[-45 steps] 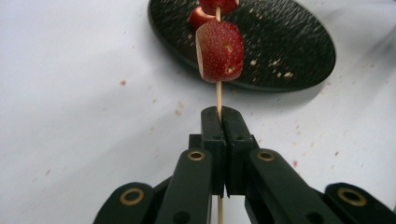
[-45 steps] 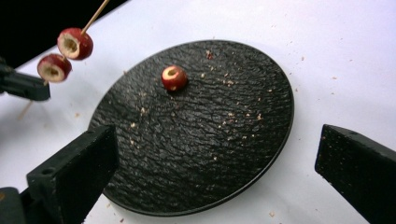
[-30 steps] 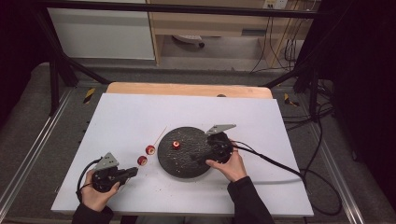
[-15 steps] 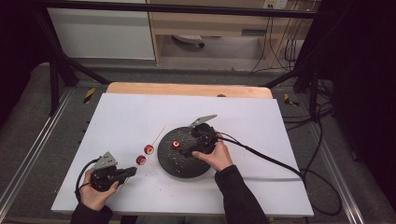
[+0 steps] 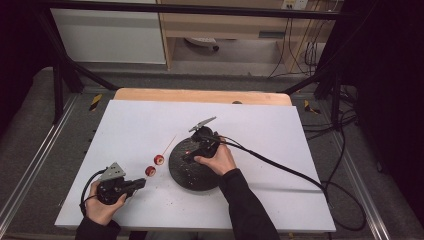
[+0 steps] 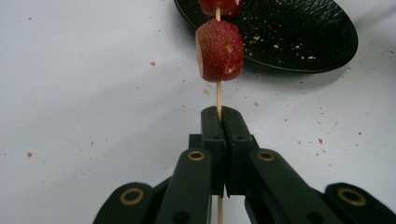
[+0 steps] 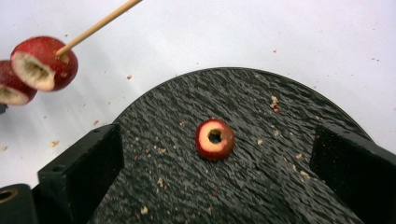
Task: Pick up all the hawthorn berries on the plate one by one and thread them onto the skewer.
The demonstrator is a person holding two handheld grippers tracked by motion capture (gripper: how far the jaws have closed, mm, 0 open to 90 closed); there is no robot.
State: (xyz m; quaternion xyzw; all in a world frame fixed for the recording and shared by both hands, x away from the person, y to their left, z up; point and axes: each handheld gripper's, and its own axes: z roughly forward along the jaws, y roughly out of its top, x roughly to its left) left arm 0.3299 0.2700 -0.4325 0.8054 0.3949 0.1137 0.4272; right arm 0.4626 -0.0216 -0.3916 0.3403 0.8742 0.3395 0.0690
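The left claw point(image 6: 219, 140) pinches a skewer point(image 6: 218, 93) with two fruits point(image 6: 219, 50) ahead. The right claw point(image 7: 215, 186), just narrowing but spread, hovers above a plate point(image 7: 261, 186), a cored fruit point(image 7: 215, 139) between its jaws.

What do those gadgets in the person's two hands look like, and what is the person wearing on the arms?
Each hand-held gripper is black. The left hand-held gripper carries a grey three-cornered plate and a looping black cable. Its flat black fingers hang on arms with brass-coloured rivets. The right hand-held gripper has blocky black fingers and a long black cable. Both sleeves are dark.
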